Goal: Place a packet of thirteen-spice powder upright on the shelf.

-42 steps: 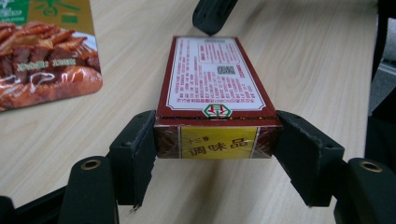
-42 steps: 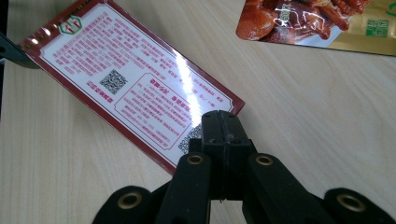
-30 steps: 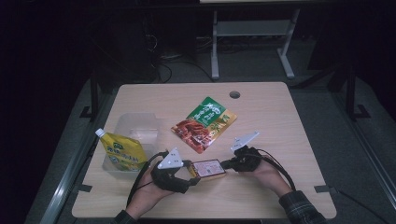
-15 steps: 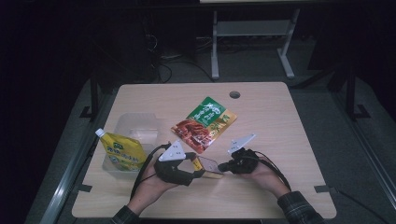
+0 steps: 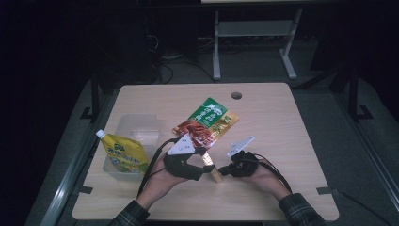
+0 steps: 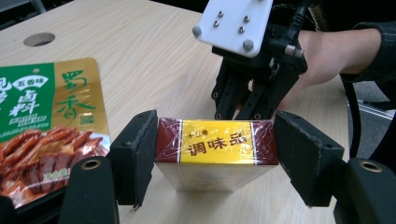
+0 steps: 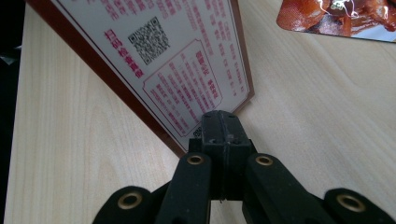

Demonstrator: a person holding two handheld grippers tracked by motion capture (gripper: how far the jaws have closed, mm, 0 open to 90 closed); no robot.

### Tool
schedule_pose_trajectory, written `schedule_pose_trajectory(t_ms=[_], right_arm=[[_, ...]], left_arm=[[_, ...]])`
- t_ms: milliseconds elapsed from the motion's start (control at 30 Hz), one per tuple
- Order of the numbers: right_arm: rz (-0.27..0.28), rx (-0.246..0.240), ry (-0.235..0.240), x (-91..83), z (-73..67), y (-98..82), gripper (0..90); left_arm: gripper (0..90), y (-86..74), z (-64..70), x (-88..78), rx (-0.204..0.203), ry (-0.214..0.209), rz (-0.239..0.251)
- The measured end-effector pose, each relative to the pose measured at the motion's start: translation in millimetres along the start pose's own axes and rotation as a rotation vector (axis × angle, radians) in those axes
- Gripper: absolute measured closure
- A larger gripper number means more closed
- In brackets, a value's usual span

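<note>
Since 1 second ago my left gripper [image 6: 215,154] has tipped the seasoning box [image 6: 215,150] up on edge, jaws clamped across its end, my right gripper [image 7: 223,126] pressed shut against its far corner over the table [image 5: 282,117]; where it goes next stays unclear, its front face hidden.

Glossy film-wrapped box [image 6: 215,148], matt wooden table [image 6: 154,56]

My left gripper [image 5: 207,167] had its jaws spread wide, while my right gripper [image 5: 225,171] faced it with jaws pressed fully together.
</note>
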State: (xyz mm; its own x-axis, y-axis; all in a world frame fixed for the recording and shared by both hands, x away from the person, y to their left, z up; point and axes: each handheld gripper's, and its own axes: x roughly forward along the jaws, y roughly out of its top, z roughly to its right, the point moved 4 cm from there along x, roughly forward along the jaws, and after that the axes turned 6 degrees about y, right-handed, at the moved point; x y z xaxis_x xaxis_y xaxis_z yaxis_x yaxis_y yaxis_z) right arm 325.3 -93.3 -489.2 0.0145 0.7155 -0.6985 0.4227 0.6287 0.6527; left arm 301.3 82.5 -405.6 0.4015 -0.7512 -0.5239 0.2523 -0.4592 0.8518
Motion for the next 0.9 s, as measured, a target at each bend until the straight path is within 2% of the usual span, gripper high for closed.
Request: schedule_pose_trajectory(t_ms=[333,467,700,900], right_arm=[[-0.003,-0.009,-0.008,-0.9,1.7,-1.2,90.0],[0.003,-0.005,-0.007,-2.1,2.2,-1.3,89.9],[0.023,0.020,-0.018,-9.2,4.2,-2.8,89.9],[0.032,0.015,-0.034,-13.6,6.3,-4.5,89.9]], left_arm=[[32.1,9.7,1.3,14.9,0.012,-0.019,0.011],[32.0,12.3,1.9,19.3,0.003,-0.026,0.021],[30.9,12.0,2.4,17.5,0.005,-0.036,0.020],[28.0,13.8,1.2,13.7,0.003,-0.036,0.037]])
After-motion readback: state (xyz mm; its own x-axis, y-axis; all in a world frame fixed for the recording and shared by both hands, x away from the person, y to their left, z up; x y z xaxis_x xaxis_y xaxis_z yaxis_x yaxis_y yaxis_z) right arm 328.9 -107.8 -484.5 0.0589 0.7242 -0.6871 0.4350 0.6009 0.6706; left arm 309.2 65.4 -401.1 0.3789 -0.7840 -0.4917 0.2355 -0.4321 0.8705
